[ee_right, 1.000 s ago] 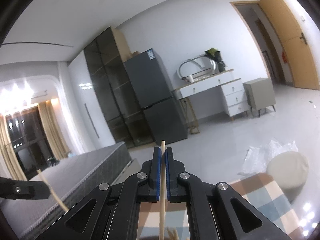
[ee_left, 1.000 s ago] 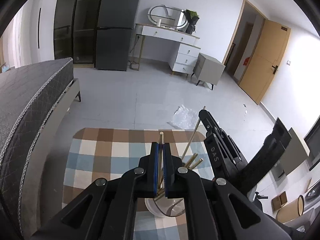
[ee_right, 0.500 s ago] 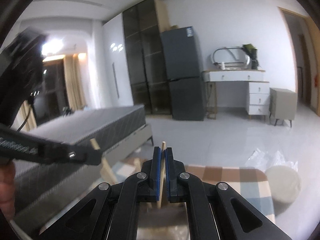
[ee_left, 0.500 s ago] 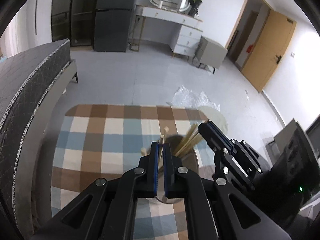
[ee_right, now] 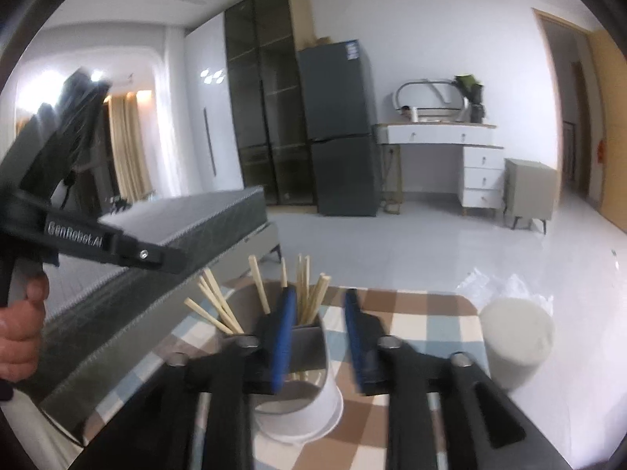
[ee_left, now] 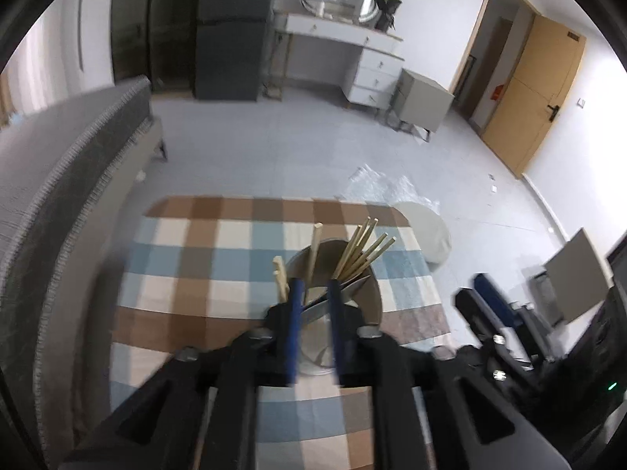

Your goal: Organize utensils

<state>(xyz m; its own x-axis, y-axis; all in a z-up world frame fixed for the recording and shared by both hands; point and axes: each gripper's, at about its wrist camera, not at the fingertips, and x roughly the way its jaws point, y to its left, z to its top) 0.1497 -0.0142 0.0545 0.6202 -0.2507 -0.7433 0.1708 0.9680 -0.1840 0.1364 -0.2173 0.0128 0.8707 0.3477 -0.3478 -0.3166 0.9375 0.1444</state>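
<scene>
We've just let both tongs spring apart, left gripper point(ee_left: 313, 293) and right gripper point(ee_right: 319, 313) empty, pale wooden chopsticks point(ee_left: 362, 252) standing in the round divided holder point(ee_left: 370, 297) on the checked cloth point(ee_left: 219, 262). Pulling back carelessly, we could clip a stick and tip it.

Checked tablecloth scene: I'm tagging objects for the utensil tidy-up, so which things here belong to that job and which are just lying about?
Part of the job:
- chopsticks
- holder cup
- left gripper, open
- right gripper, open

Just lying about:
- grey stool
- crumpled plastic wrap
- bed
</scene>
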